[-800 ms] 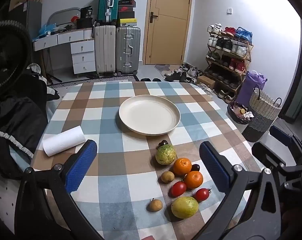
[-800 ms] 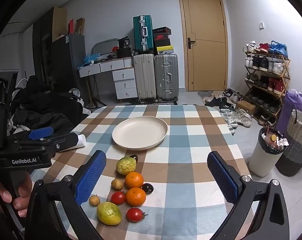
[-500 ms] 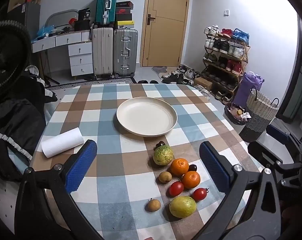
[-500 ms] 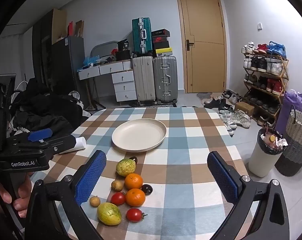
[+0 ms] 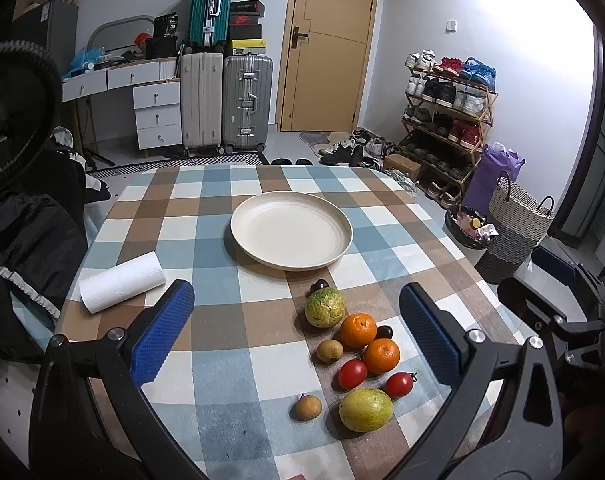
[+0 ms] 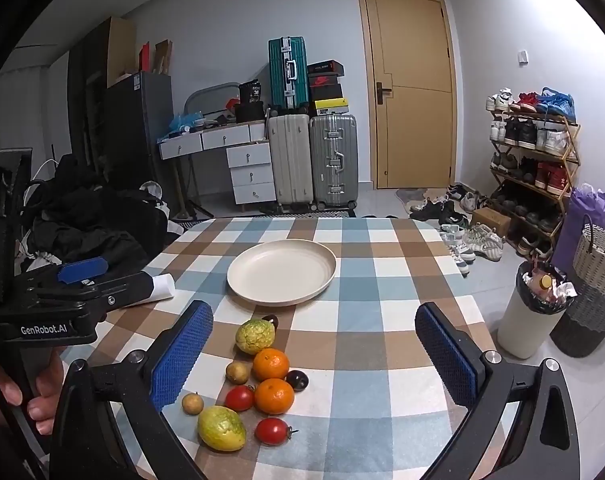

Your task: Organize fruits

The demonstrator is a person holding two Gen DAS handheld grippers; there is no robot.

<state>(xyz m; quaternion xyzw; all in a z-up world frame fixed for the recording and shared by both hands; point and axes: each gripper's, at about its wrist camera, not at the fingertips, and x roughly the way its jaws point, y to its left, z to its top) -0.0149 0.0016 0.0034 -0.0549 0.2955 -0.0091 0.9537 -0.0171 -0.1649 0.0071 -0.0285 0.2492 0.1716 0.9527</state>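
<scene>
A cream plate [image 5: 290, 232] [image 6: 281, 272] sits empty mid-table. Near the front edge lies a cluster of fruit: a bumpy green fruit [image 5: 324, 307] [image 6: 255, 336], two oranges [image 5: 357, 330] [image 5: 381, 355], two tomatoes [image 5: 352, 374] [image 5: 398, 384], a yellow-green fruit [image 5: 365, 409] [image 6: 221, 428], small brown fruits [image 5: 329, 351] [image 5: 305, 407] and dark plums [image 5: 383, 332]. My left gripper [image 5: 296, 334] is open and empty, above the table left of the cluster. My right gripper [image 6: 312, 356] is open and empty, above the cluster.
A paper towel roll [image 5: 122, 282] lies at the table's left edge. Dark clothing [image 5: 26, 236] is piled left of the table. A white bin [image 6: 532, 312] and a woven basket [image 6: 594, 292] stand on the floor to the right.
Both grippers drew back and rose slightly; the plate and fruit sit a little farther in view. Nothing was grasped.
</scene>
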